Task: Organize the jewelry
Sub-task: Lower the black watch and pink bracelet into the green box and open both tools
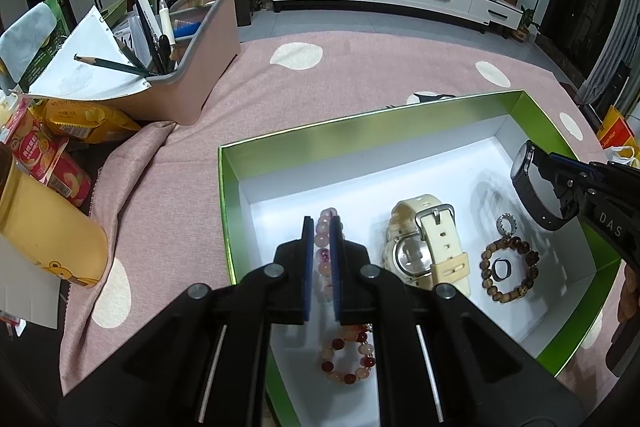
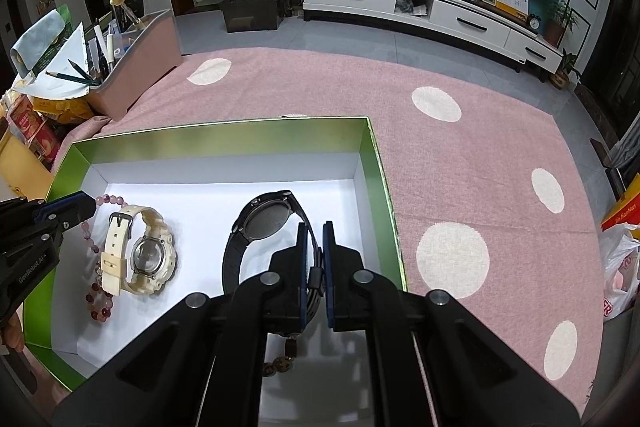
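A green box with a white floor (image 1: 280, 183) lies on the pink cloth. My left gripper (image 1: 323, 227) is shut on a pink bead bracelet (image 1: 325, 255) whose lower loop (image 1: 347, 359) rests on the box floor. A cream watch (image 1: 428, 247), a brown bead bracelet (image 1: 510, 267) and a small silver ring (image 1: 506, 225) lie in the box. My right gripper (image 2: 316, 231) is shut on the strap of a black watch (image 2: 266, 217), held above the right side of the box (image 2: 360, 179). It also shows in the left wrist view (image 1: 532, 183).
A pink desk organizer with pens and pencils (image 1: 188, 67) stands at the back left. Snack packets (image 1: 52, 163) and a yellow bottle (image 1: 48, 239) lie at the left. A red box and a plastic bag (image 2: 620, 267) sit at the right edge.
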`<control>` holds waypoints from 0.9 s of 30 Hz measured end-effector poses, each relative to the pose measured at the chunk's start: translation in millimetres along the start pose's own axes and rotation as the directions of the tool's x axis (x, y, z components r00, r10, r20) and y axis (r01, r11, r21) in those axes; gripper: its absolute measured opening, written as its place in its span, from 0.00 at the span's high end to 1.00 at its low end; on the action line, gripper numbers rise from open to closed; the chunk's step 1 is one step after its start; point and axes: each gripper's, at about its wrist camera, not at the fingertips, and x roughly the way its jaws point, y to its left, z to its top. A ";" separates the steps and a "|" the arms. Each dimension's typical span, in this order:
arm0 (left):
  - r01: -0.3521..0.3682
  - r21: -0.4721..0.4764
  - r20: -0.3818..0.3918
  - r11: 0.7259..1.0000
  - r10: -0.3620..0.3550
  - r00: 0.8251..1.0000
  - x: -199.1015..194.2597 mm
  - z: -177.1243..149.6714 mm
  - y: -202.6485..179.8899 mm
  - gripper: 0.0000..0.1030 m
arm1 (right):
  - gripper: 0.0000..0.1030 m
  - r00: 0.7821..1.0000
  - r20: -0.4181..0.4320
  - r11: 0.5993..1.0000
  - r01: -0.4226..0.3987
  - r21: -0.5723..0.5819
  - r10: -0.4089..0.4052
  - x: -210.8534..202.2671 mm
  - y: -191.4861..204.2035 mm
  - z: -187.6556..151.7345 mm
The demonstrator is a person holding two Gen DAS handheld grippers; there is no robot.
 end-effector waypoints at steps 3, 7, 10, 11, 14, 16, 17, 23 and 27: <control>-0.002 0.002 -0.002 1.000 0.002 1.000 0.5 0.8 -0.5 0.93 | 0.94 1.000 -0.001 1.000 0.002 0.001 -0.002 0.6 -1.2 0.2; -0.002 0.002 -0.004 1.000 0.002 1.000 1.2 1.2 -0.3 0.93 | 0.94 1.000 -0.001 1.000 0.001 0.001 -0.001 0.8 -0.5 0.5; -0.003 0.002 -0.004 1.000 0.003 1.000 1.5 1.2 -0.5 0.93 | 0.94 1.000 -0.002 1.000 0.003 0.003 -0.003 1.0 -0.9 0.5; -0.003 0.002 -0.004 1.000 0.003 1.000 1.4 1.1 -0.5 0.93 | 0.94 1.000 -0.002 1.000 0.002 0.004 -0.002 1.4 -1.0 0.6; -0.002 0.002 -0.005 1.000 0.002 1.000 1.4 1.2 -0.5 0.93 | 0.94 1.000 -0.002 1.000 0.003 0.004 -0.003 1.7 -1.3 0.8; -0.002 0.002 -0.005 1.000 0.002 1.000 1.5 1.4 -0.2 0.93 | 0.94 1.000 -0.003 1.000 0.002 0.003 -0.002 1.8 -1.7 0.9; -0.003 0.001 -0.005 1.000 0.003 1.000 1.2 1.4 -0.6 0.93 | 0.94 1.000 -0.003 1.000 0.002 0.005 -0.002 1.9 -2.1 0.9; -0.001 -0.003 -0.010 1.000 0.001 1.000 2.9 0.2 0.5 0.93 | 0.94 1.000 -0.009 1.000 0.000 0.003 0.000 4.3 -0.7 0.4; -0.002 -0.005 -0.009 1.000 0.002 1.000 2.8 0.4 0.3 0.93 | 0.93 1.000 -0.012 1.000 -0.003 0.008 0.003 4.5 0.1 0.7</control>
